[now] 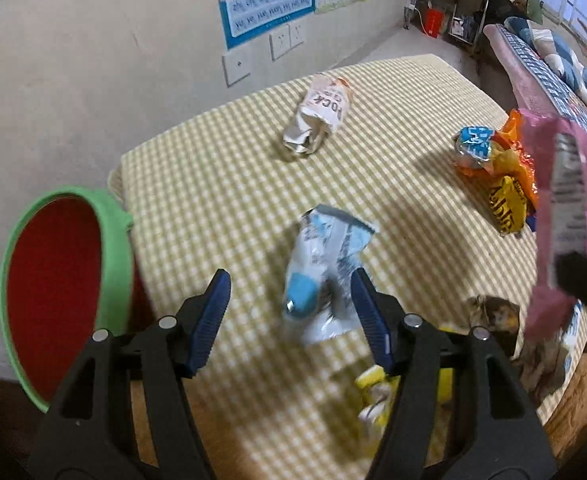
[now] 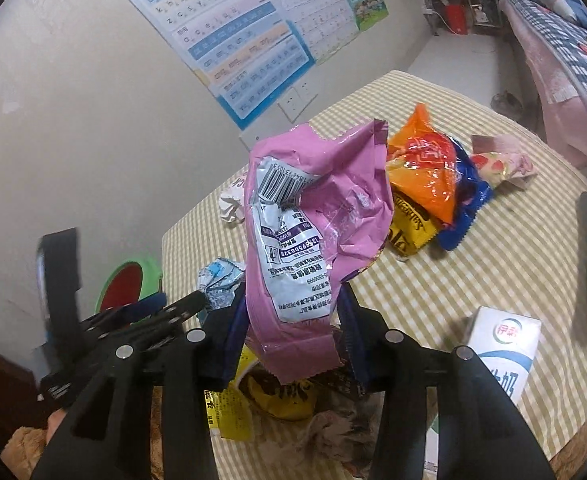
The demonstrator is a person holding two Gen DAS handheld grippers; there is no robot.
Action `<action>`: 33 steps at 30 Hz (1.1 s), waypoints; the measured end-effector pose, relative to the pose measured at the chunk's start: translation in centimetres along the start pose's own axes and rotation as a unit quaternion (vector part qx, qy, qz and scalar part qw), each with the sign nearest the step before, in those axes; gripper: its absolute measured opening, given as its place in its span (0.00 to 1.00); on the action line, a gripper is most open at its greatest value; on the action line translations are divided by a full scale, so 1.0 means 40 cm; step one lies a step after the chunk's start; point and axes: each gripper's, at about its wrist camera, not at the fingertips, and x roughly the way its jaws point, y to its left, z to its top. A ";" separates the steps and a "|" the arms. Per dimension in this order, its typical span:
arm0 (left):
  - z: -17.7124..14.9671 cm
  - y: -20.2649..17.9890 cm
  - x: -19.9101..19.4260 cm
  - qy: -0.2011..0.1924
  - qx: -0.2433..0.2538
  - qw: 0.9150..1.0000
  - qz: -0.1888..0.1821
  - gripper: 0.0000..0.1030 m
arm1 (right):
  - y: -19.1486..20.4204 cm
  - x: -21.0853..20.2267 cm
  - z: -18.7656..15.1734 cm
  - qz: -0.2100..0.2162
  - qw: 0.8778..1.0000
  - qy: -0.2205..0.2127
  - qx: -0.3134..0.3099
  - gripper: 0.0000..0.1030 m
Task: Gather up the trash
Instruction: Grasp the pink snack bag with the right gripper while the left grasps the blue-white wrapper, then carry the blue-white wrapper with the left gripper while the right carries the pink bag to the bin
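Pink wrapper (image 2: 313,216): clamped at its lower end between the right gripper's (image 2: 293,316) jaws, raised above the worktop (image 2: 493,280) — barcode panel facing the camera.
Blue-white wrapper (image 1: 325,272): crumpled on the checked worktop, lying between the left gripper's (image 1: 291,300) spread jaws; the pads do not press on it.
Left gripper: released, jaws apart.
Other trash: a white crumpled packet (image 1: 321,120) near the wall side; orange and yellow bags (image 2: 421,184) heaped further out; a yellow wrapper (image 2: 277,396) near the front edge.
Bin (image 1: 57,292): red inside, green rim, just beside the worktop's left edge.
Milk carton (image 2: 505,344): upright, right of the right gripper.
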 end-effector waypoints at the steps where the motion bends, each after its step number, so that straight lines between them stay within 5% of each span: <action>1: 0.002 -0.007 0.010 0.004 0.004 1.000 0.006 0.58 | -0.008 -0.008 0.000 0.001 1.000 -0.001 0.001 0.42; 9: -0.010 -0.017 0.057 0.031 -0.006 1.000 -0.004 0.57 | -0.012 -0.020 0.000 0.007 1.000 0.000 0.001 0.43; 13: -0.009 -0.018 0.055 0.029 -0.005 0.999 -0.014 0.31 | -0.006 -0.013 0.007 0.008 1.000 0.003 -0.001 0.43; 17: -0.006 -0.022 0.040 0.022 -0.003 1.000 -0.015 0.20 | 0.005 -0.015 0.010 0.009 1.000 0.001 -0.009 0.43; 33: -0.045 0.078 -0.250 -0.109 -0.019 0.993 0.032 0.19 | 0.116 -0.059 -0.007 0.031 0.997 -0.019 -0.062 0.43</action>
